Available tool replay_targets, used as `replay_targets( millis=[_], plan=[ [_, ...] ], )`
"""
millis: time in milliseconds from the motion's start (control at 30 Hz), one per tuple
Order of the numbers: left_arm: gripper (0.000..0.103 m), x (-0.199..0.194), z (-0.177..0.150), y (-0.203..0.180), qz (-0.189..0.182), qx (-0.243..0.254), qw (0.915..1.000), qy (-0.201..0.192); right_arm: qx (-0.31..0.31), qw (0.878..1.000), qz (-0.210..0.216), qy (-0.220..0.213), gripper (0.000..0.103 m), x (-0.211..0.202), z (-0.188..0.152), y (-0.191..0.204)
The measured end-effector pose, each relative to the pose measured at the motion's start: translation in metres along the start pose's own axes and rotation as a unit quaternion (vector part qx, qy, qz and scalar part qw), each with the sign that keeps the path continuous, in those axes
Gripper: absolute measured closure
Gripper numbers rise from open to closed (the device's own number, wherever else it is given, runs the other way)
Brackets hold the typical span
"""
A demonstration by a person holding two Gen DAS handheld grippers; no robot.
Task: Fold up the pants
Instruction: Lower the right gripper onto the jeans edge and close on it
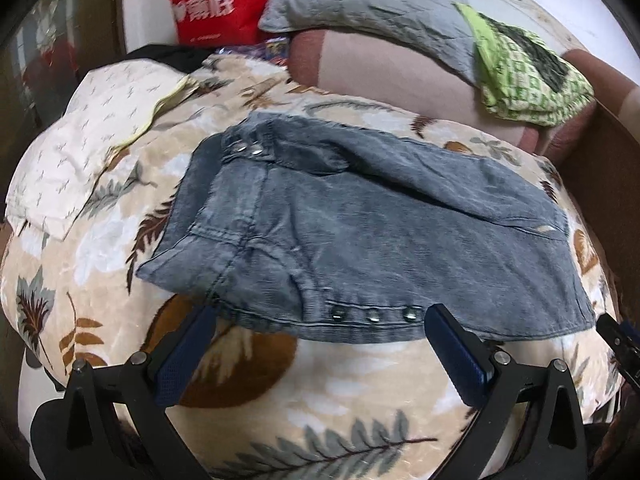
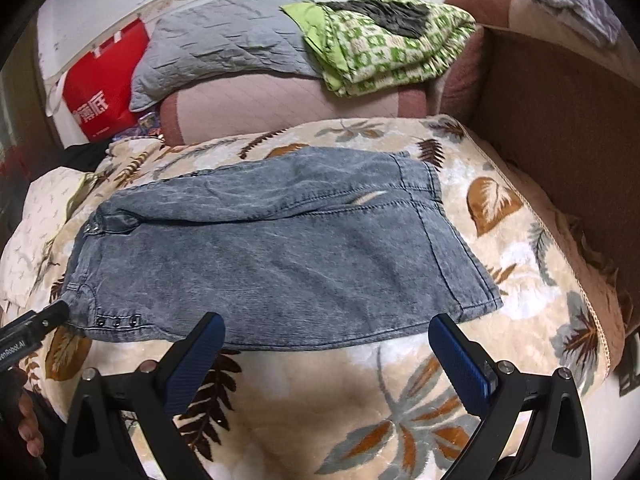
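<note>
— Where are the pants [image 2: 276, 256]?
— Lying flat across the leaf-print blanket [image 2: 400, 380] on the bed, doubled over once by the look of it: waist end with snaps toward the left, hems toward the right, near edge just ahead of both tools.

— And the left gripper [image 1: 320, 344]?
— Spread wide, pinching nothing, hovering at the studded near edge by the waist. Probably lined up for a corner grab.

— The right gripper [image 2: 326, 350]?
— Also spread, empty, facing the near edge closer to the hem side. Placed apart from the other, likely so both ends lift evenly.

— Clutter nearby?
— Green checked quilt [image 2: 384, 40] and grey pillow [image 2: 224, 40] well behind, red bag [image 2: 104, 92] far left; none touching the denim.

— Next fold?
— Judged: hem toward waist, not yet begun.
</note>
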State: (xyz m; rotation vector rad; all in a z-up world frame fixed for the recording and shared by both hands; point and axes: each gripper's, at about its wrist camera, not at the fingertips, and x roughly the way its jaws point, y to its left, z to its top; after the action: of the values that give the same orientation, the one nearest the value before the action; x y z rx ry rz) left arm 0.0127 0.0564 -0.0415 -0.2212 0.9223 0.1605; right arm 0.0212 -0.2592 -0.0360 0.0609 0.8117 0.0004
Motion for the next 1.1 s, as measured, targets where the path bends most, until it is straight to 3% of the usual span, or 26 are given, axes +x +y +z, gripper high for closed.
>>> replay_targets(
  millis=[133,167,300,400,467,633,733,867,967,1033,1100],
  plan=[
    [0.000,0.019,0.004,0.037,-0.003,-0.049,0.9984,0.027,0.053,0.998,0.032,0.032,0.000,0.017,0.001,-0.037],
    [0.000,0.026,0.005,0.052,0.000,-0.074,0.9965,0.040,0.099,0.992,0.051,0.055,0.000,0.026,0.000,-0.062],
    [0.000,0.043,0.005,0.107,-0.008,-0.175,0.9825,0.061,0.285,0.945,0.120,0.106,0.002,0.054,-0.013,-0.154],
    [0.000,0.048,0.006,0.128,-0.013,-0.216,0.9747,0.057,0.353,0.920,0.132,0.108,0.012,0.065,-0.019,-0.195],
    [0.000,0.052,0.005,0.131,-0.018,-0.227,0.9716,0.063,0.365,0.913,0.139,0.113,0.016,0.074,-0.017,-0.204],
    [0.000,0.057,0.006,0.137,-0.034,-0.243,0.9677,0.056,0.373,0.912,0.118,0.125,0.030,0.102,-0.008,-0.215],
    [0.002,0.057,0.009,0.148,-0.053,-0.273,0.9594,0.046,0.370,0.915,0.101,0.125,0.035,0.113,0.000,-0.218],
    [0.013,0.058,0.011,0.167,-0.077,-0.317,0.9441,0.045,0.336,0.931,0.062,0.132,0.053,0.117,0.009,-0.211],
    [0.020,0.060,0.013,0.170,-0.075,-0.314,0.9450,0.052,0.322,0.937,0.043,0.131,0.063,0.120,0.009,-0.209],
    [0.029,0.061,0.014,0.167,-0.070,-0.309,0.9467,0.057,0.309,0.941,0.034,0.131,0.063,0.120,0.012,-0.206],
    [0.053,0.062,0.017,0.162,-0.064,-0.303,0.9486,0.064,0.304,0.943,0.032,0.131,0.063,0.121,0.013,-0.205]
  ],
)
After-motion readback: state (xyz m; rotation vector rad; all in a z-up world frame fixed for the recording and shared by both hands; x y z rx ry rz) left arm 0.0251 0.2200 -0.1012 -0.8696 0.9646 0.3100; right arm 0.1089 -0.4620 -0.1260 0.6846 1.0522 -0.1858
